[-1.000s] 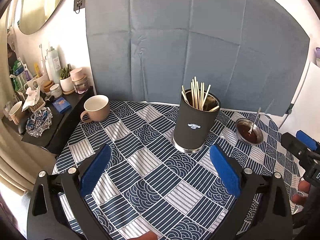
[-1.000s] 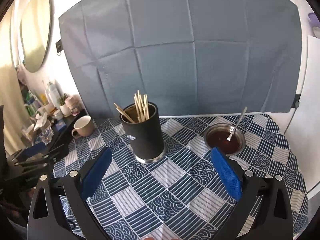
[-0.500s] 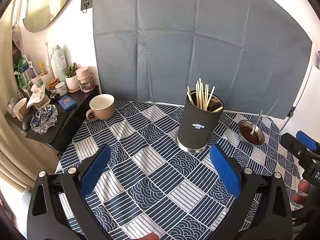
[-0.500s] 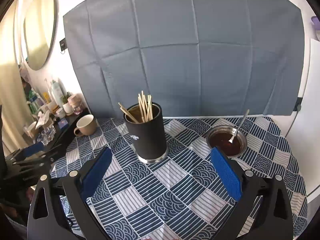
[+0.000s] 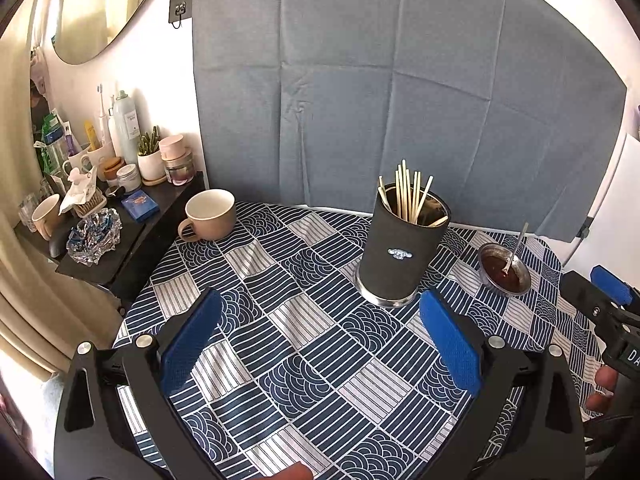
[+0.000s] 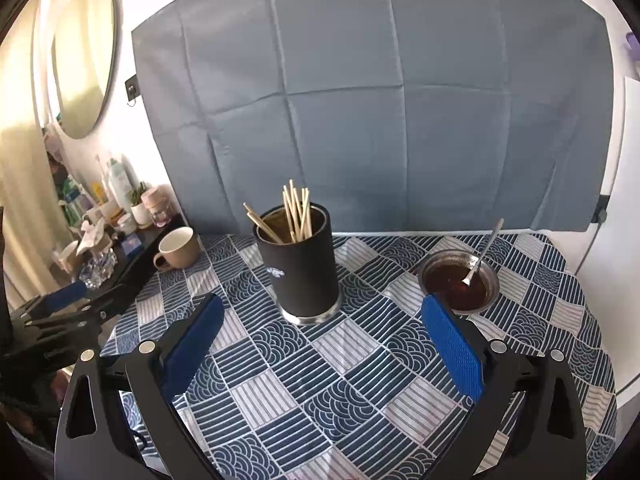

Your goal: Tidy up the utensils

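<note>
Behind the bench, a creased grey-blue cloth is hung on the white wall, and the bench is covered with a blue-and-white patterned tablecloth. From the left wrist view, the left tool is seen held above the near part of the bench with its blue pads spread wide and nothing gripped between them. A black cylindrical holder is stood upright toward the far side, ahead and slightly right of the tool, with pale chopsticks leaning inside it. A small metal bowl of dark sauce is placed to its right, apart from it, and a metal spoon is rested in the bowl. A beige mug is set at the far left edge, next to a dark shelf crowded with toiletries. The right tool is glimpsed at the right border.

From the right wrist view, the right tool is likewise held above the cloth with its pads spread apart and empty. The holder with chopsticks is seen just beyond the gap, toward the left pad. The bowl with the spoon is located just behind the right pad's tip. The mug is seen far left, and the left tool is visible at the left border.
</note>
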A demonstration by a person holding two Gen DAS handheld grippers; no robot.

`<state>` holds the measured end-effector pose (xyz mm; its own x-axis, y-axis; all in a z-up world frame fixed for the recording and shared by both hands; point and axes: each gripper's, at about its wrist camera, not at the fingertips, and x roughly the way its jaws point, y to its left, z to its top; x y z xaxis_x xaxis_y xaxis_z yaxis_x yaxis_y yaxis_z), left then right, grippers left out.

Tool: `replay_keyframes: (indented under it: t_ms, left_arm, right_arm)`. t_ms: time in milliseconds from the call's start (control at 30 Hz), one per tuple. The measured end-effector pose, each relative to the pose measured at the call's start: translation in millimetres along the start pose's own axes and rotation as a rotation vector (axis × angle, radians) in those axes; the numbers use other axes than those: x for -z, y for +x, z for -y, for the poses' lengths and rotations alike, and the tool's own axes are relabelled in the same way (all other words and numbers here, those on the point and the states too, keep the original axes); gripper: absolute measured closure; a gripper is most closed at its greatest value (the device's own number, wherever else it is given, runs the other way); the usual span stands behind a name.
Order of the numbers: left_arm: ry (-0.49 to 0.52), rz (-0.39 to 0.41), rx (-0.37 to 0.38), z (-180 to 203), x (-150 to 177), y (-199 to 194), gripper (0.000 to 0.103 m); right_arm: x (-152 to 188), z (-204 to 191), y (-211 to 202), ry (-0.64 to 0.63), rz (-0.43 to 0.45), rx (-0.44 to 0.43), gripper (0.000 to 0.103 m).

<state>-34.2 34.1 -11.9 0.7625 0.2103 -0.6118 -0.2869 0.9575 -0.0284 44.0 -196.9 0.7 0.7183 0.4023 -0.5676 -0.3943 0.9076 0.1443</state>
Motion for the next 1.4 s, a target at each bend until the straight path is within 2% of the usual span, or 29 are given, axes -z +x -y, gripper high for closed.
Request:
replay_keyframes:
  t_ms: [1400]
  left_arm:
    - [-0.023,-0.035,0.031,-3,4,4,0.006]
  right_arm:
    - [2,4,11,-0.002,-0.041,-0.002,0.008]
